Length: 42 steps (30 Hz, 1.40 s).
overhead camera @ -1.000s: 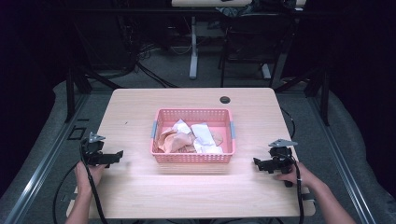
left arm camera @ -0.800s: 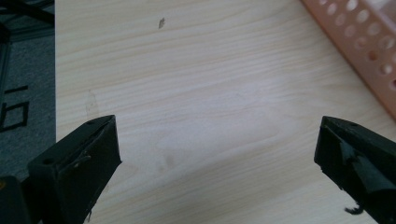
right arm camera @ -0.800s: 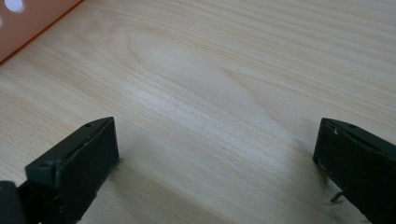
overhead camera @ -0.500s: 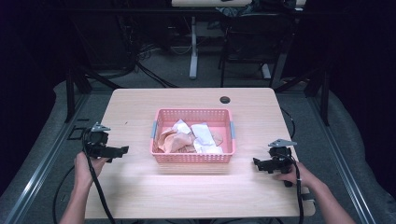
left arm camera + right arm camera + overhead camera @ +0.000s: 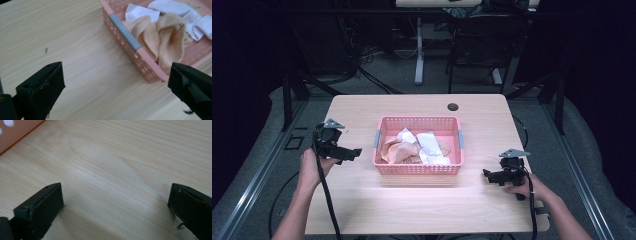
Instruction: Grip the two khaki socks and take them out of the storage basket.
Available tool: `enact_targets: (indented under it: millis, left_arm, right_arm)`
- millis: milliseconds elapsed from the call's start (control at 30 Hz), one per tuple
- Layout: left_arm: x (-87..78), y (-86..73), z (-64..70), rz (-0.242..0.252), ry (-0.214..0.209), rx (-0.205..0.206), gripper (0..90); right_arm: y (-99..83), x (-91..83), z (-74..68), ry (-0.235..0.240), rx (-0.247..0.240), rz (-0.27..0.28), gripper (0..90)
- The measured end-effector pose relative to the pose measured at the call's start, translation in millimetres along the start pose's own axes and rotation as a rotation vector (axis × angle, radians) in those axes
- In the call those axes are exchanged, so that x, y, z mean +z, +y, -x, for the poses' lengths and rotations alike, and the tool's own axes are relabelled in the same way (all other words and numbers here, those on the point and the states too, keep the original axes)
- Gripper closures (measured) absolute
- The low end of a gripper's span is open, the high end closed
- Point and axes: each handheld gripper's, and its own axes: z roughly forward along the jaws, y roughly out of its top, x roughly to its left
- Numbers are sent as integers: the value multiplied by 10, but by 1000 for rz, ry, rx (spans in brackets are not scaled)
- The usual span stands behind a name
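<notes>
A pink plastic basket (image 5: 418, 168) with grey handles sits mid-table, holding peach socks (image 5: 399, 150) and white socks (image 5: 429, 144) in a loose pile. My left gripper (image 5: 353, 153) hovers above the table left of the basket, open, jaws pointing toward it. In the left gripper view the basket's left wall (image 5: 140, 63) and grey handle (image 5: 125, 31) lie ahead, with peach socks (image 5: 162, 41) and white socks (image 5: 175, 10) inside, and nothing between the jaws. My right gripper (image 5: 488, 175) rests low near the table's right front, open and empty, over bare wood (image 5: 117, 177).
The light wooden table (image 5: 422, 210) has a round black cable hole (image 5: 453, 107) near its far edge. Cables trail from both grippers off the front edge. Dark floor, table legs and cables lie beyond the far side.
My left gripper has risen and moved forward and right, closer to the basket's left side. The right gripper has stayed in place.
</notes>
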Motion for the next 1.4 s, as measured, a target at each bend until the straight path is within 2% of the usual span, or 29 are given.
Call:
enact_targets:
  millis: [167, 300, 433, 467, 567, 600, 900, 1033, 1133, 1200, 1400]
  left_arm:
    - [58, 188, 139, -11, -20, 44, 2]
    - [164, 325, 303, -28, -30, 85, 13]
    - [297, 403, 433, -64, -40, 123, 43]
    - [350, 426, 475, -80, -62, 134, 48]
    - [411, 442, 519, -101, -72, 145, 59]
    - [477, 447, 556, -126, -78, 157, 73]
    - [623, 480, 672, -162, -116, 186, 156]
    - [690, 501, 714, -188, -134, 201, 246]
    - [747, 507, 736, -210, -154, 201, 280]
    - [798, 506, 758, -230, -165, 201, 342]
    - [882, 504, 794, -263, -181, 198, 435]
  right_arm:
    - [0, 0, 0, 0, 0, 0, 0]
    - [0, 1, 0, 0, 0, 1, 0]
    - [0, 1, 0, 0, 0, 1, 0]
    - [1, -1, -1, 0, 1, -2, 0]
    - [1, -3, -1, 0, 1, -3, 0]
    - [0, 0, 0, 0, 0, 1, 0]
    - [0, 0, 0, 0, 0, 1, 0]
    - [0, 0, 0, 0, 0, 0, 0]
    - [1, -3, -1, 0, 1, -3, 0]
    - [0, 0, 0, 0, 0, 1, 0]
    - [0, 0, 0, 0, 0, 0, 0]
